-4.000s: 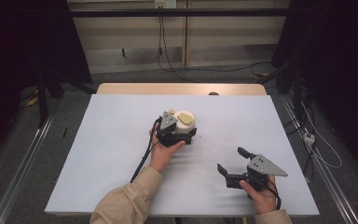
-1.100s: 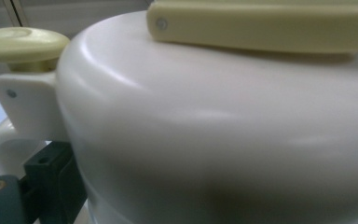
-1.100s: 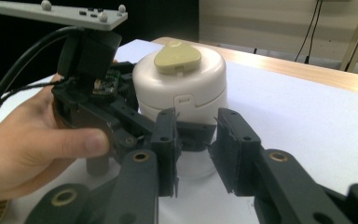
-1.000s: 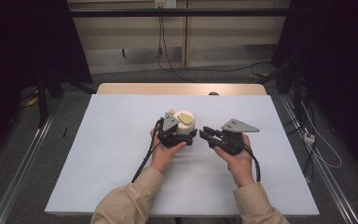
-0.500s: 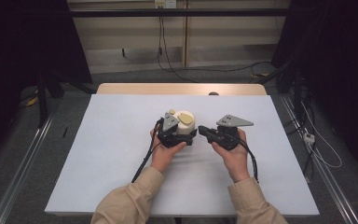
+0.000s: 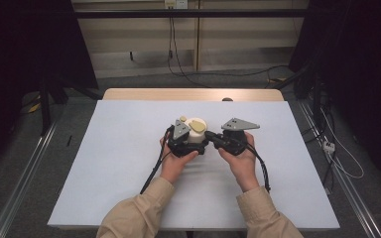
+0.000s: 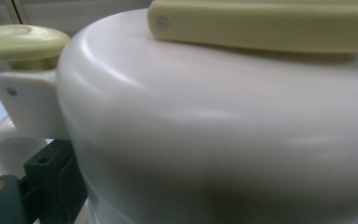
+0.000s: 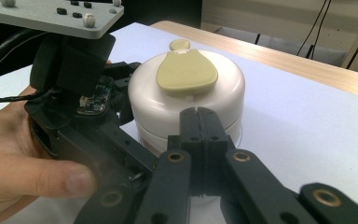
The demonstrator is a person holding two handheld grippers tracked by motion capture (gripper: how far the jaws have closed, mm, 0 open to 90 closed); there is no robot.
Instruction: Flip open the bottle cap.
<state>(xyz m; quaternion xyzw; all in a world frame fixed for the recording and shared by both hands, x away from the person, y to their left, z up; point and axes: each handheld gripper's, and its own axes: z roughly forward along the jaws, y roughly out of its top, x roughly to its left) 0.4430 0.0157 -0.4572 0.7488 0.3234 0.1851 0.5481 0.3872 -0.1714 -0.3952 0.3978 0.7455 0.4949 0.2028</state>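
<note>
My right gripper point(image 8: 200, 116) has its two jaws pressed flat together, with nothing between them. In the right gripper view the closed tips stand directly in front of the white container point(image 8: 186, 93), at the lower part of its side wall; I cannot tell if they touch the wall or stop just before it. In the high view this gripper point(image 6: 212, 137) comes to the container point(image 6: 197, 130) from the right side, and the grey plate point(image 6: 239, 124) on top of it lies just to the right of the container.

My left gripper point(image 6: 191, 144) is on the near-left side of the container. In the left gripper view the white wall point(image 7: 223, 140) is very close to the camera, and one black jaw is seen at the lower left, beside the container's white handle point(image 7: 9, 140). In the right gripper view its black jaw arms reach along the sides of the container, so it looks clamped around the body, although the contact of the pads is hidden from me.

The container is round and stands upright on the white table point(image 6: 119, 163), near the middle of it. On its top lies a pale yellow, rounded lid piece point(image 8: 186, 71), and behind that a small yellow knob point(image 8: 180, 44) at the far edge. The left hand point(image 8: 23, 172) is near the container, below and to the left in the right gripper view.
</note>
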